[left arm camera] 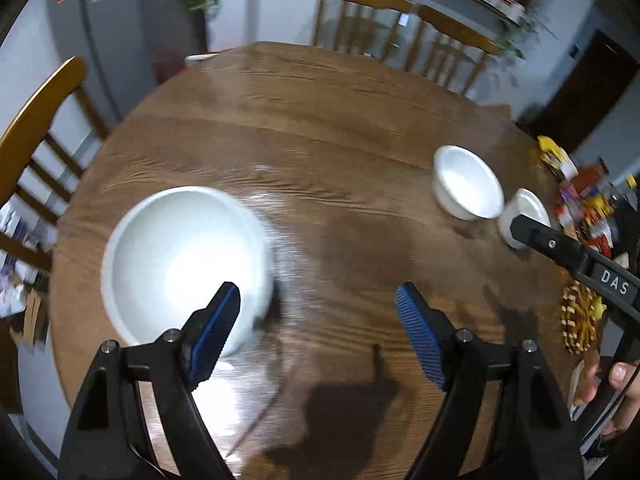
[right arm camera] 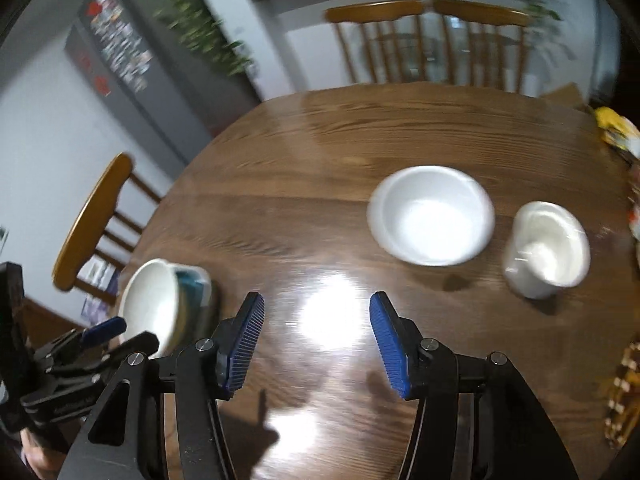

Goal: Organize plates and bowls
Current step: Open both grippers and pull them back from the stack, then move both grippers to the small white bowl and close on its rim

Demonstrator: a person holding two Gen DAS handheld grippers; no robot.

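Observation:
A big white bowl (left arm camera: 180, 264) sits on the round wooden table (left arm camera: 320, 120), just ahead and left of my open, empty left gripper (left arm camera: 318, 300). In the right wrist view that bowl (right arm camera: 150, 304) shows at the left edge, resting on something teal. A smaller white bowl (left arm camera: 468, 182) and a white cup (left arm camera: 524, 216) stand at the right. My right gripper (right arm camera: 316, 312) is open and empty above bare table; the bowl (right arm camera: 430, 216) and cup (right arm camera: 546, 248) lie ahead to its right. The right gripper's finger (left arm camera: 536, 234) reaches toward the cup.
Wooden chairs (left arm camera: 36, 128) (right arm camera: 424, 40) stand around the table. Snack packets (left arm camera: 584, 200) and a woven trivet (left arm camera: 578, 320) lie at the table's right edge. The left gripper (right arm camera: 100, 332) shows at the lower left of the right wrist view.

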